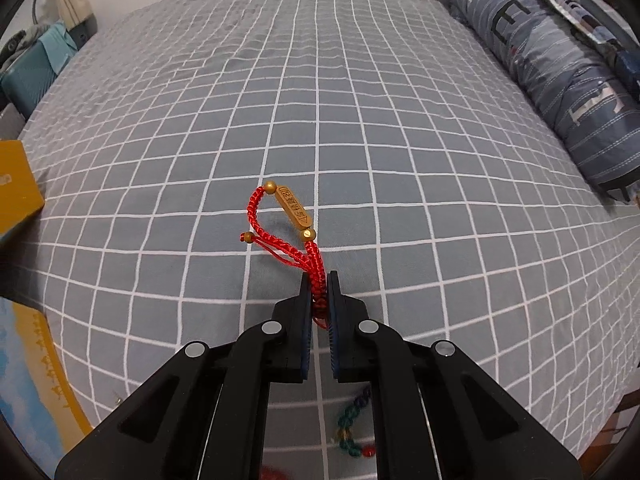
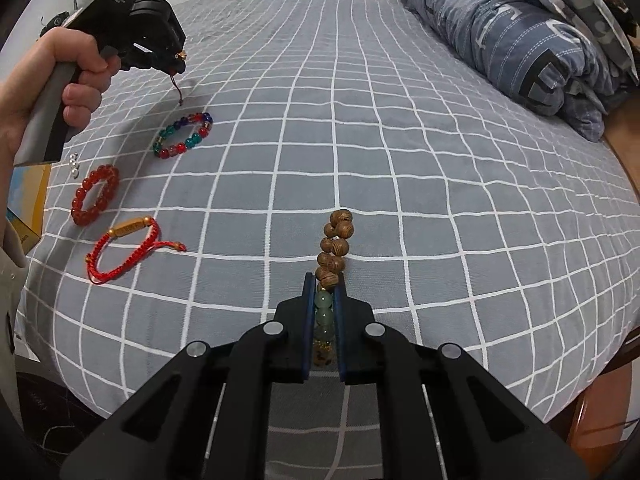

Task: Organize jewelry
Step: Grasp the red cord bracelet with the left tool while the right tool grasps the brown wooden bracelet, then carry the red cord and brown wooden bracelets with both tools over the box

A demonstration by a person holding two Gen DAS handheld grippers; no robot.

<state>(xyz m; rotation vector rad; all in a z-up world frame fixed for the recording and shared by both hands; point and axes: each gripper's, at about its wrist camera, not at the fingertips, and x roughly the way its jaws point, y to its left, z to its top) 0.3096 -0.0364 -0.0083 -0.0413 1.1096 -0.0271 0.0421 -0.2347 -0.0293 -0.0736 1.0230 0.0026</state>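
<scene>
My left gripper (image 1: 319,280) is shut on a red braided cord bracelet (image 1: 280,216) with a gold bar charm, held above the grey checked bed sheet (image 1: 360,120). It shows in the right wrist view (image 2: 176,66) at the upper left, in a hand. My right gripper (image 2: 324,280) is shut on a wooden and green bead bracelet (image 2: 334,248) that sticks out ahead of the fingers. On the sheet at the left lie a multicoloured glass bead bracelet (image 2: 184,134), a red bead bracelet (image 2: 94,194) and another red cord bracelet (image 2: 124,250).
A folded blue striped quilt (image 2: 512,36) lies along the bed's right side. Small silver beads (image 2: 74,164) lie by the left edge. A yellow box (image 1: 16,184) sits at the left edge. A green and red beaded piece (image 1: 352,428) lies under the left gripper.
</scene>
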